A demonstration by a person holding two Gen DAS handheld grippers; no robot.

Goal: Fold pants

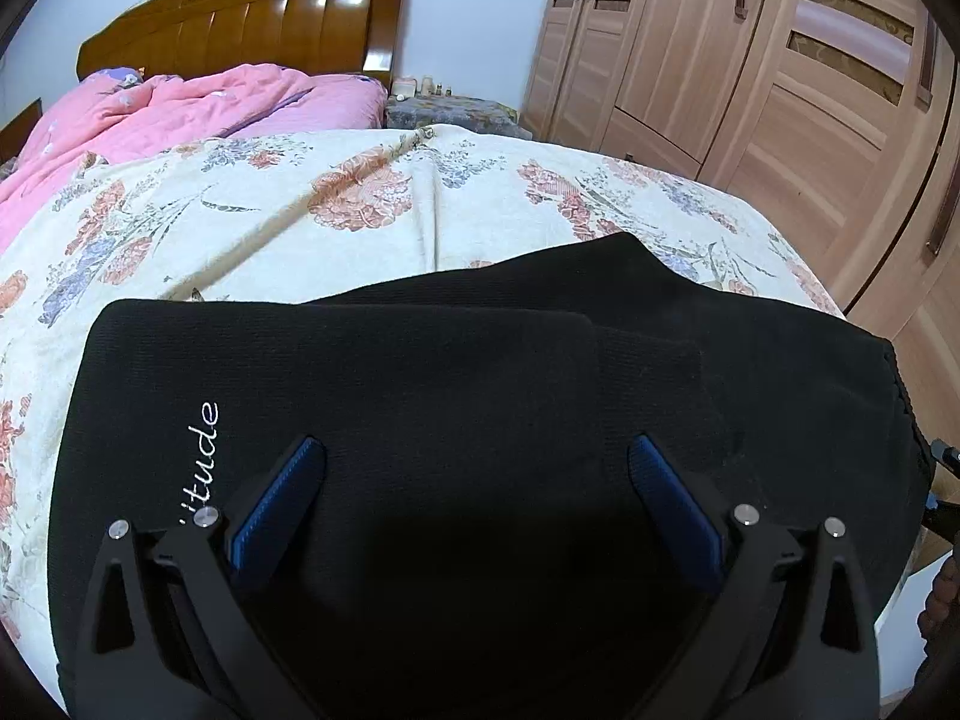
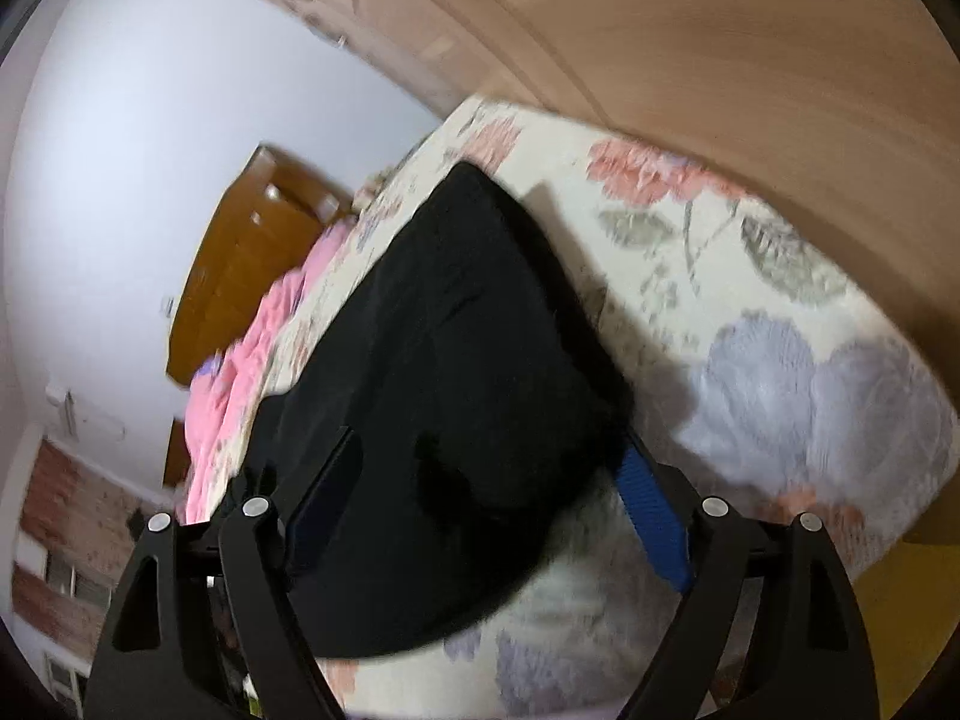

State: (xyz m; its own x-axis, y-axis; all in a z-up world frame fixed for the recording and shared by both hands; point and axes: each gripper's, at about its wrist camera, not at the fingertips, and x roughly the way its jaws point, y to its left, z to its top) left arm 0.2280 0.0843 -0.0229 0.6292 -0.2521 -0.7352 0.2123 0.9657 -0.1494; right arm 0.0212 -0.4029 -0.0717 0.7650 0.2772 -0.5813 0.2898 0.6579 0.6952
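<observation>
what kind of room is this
A bedroom, almost certainly. The black pants lie on a bed with a floral cover, a wooden headboard and pink bedding behind them, and a tall wooden wardrobe alongside.

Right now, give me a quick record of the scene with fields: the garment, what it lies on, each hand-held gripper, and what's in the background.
garment: black pants, folded in layers, white lettering near one edge
surface: floral bedspread
left hand-held gripper: open, over the pants, nothing held
right hand-held gripper: jaws wide, astride the pants' edge; grip not clear in the blurred view
background: pink quilt, wooden headboard, wardrobe
</observation>
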